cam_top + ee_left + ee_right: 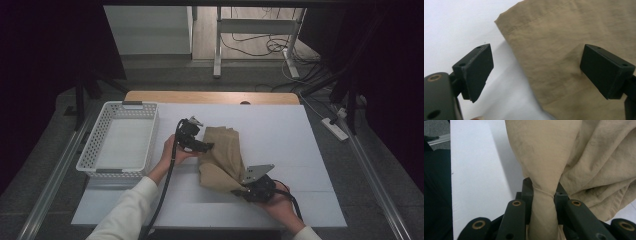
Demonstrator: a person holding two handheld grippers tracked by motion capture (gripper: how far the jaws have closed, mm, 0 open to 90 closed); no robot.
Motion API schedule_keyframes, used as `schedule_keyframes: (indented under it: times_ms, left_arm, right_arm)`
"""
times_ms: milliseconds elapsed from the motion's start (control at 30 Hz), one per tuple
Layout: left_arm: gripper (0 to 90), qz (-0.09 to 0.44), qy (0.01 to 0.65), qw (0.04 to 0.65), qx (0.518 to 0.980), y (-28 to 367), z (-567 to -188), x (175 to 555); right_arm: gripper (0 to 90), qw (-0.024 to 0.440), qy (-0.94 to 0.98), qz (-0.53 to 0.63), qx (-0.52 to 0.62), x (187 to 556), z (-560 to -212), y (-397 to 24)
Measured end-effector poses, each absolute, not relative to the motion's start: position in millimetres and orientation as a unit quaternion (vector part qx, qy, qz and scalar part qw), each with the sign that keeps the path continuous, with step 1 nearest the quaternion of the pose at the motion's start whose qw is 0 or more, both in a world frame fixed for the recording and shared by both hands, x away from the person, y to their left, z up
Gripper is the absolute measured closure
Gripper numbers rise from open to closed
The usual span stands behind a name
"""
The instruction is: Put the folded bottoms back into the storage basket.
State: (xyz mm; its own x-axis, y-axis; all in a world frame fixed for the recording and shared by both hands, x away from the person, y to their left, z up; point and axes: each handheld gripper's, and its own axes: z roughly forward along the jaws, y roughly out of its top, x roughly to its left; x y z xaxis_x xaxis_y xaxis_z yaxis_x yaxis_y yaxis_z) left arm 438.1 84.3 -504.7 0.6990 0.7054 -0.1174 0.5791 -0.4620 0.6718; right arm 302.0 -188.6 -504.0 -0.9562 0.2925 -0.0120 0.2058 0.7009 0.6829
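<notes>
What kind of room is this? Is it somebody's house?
Probably a lab or workshop, not a home. A person holds two grippers, the right one clamped on a tan cloth, over a white-covered table, with loose cables on the floor and a white basket.

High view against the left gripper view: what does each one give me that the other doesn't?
High view alone: the white basket at the table's left, the right gripper shut on the tan cloth's near corner, both hands and the floor cables. Left gripper view alone: the left gripper with fingers wide apart, one over bare white table, the other over the fabric, and a stitched seam. Shared: cloth, table, left gripper.
</notes>
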Motion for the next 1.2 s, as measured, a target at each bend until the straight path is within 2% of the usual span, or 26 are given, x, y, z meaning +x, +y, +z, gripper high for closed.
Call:
schedule_keyframes:
  times_ms: [633, 767, 900, 1033, 1200]
  left_arm:
    - [14.5, 0.048, 0.369, 0.336, 0.865, 66.8, -529.8, 445.3]
    - [24.5, 0.036, 0.358, 0.351, 0.865, 67.6, -531.1, 443.4]
    - [42.0, 0.021, 0.344, 0.362, 0.866, 66.7, -531.0, 441.4]
    - [54.7, 0.012, 0.338, 0.365, 0.867, 67.5, -530.0, 440.5]
    - [66.7, 0.003, 0.329, 0.373, 0.868, 71.4, -528.7, 440.9]
  right_arm:
    - [76.7, 0.056, 0.922, 0.36, 0.135, 302.7, -505.5, -188.0]
    - [76.7, 0.056, 0.922, 0.359, 0.135, 302.4, -505.7, -187.6]
    - [76.7, 0.057, 0.922, 0.36, 0.135, 302.4, -505.5, -187.7]
    - [76.7, 0.058, 0.922, 0.359, 0.134, 302.4, -505.5, -187.7]
    - [76.7, 0.058, 0.921, 0.36, 0.135, 302.7, -505.0, -188.2]
